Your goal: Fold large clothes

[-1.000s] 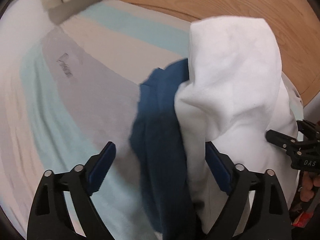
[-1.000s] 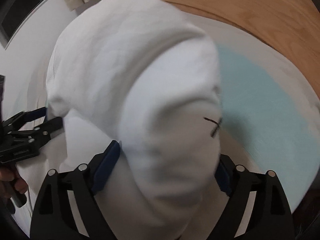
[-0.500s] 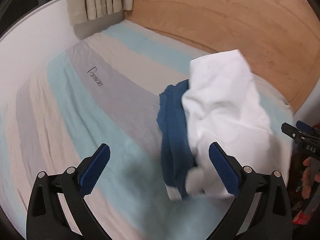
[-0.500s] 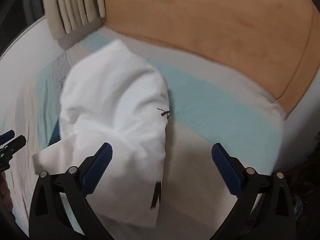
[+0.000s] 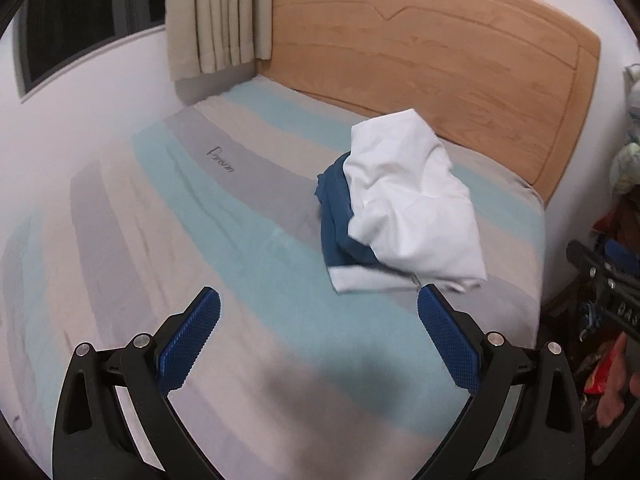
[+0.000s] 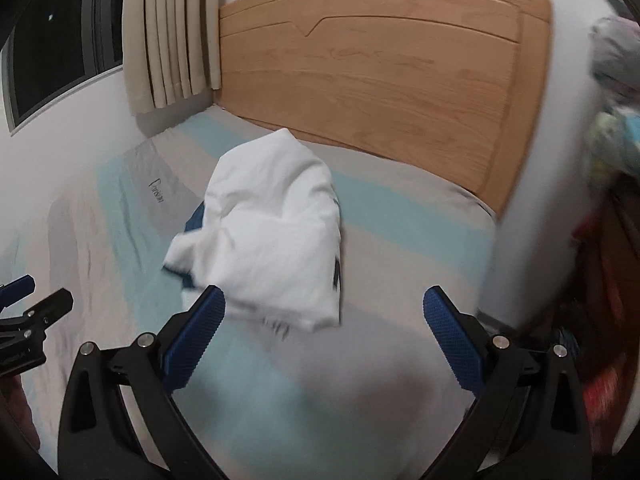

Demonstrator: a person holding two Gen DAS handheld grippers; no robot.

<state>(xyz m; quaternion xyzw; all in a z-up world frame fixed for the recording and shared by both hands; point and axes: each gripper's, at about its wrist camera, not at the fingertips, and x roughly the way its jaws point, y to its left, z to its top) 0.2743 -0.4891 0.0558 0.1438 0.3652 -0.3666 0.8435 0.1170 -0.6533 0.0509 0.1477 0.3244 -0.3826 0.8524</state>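
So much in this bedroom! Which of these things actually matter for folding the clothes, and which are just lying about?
Part of the job:
- white garment, bundled on the bed
- dark blue garment beneath it
- left hand-held gripper, open, empty
- right hand-held gripper, open, empty
- striped bed sheet, the work surface

Just lying about:
- wooden headboard
- beige curtain
- window
- clutter beside the bed

Dim, blurred, perhaps motion-smeared fisheye views

Striped bed (image 5: 248,264) w/ white garment (image 5: 412,216), blue garment (image 5: 334,216)
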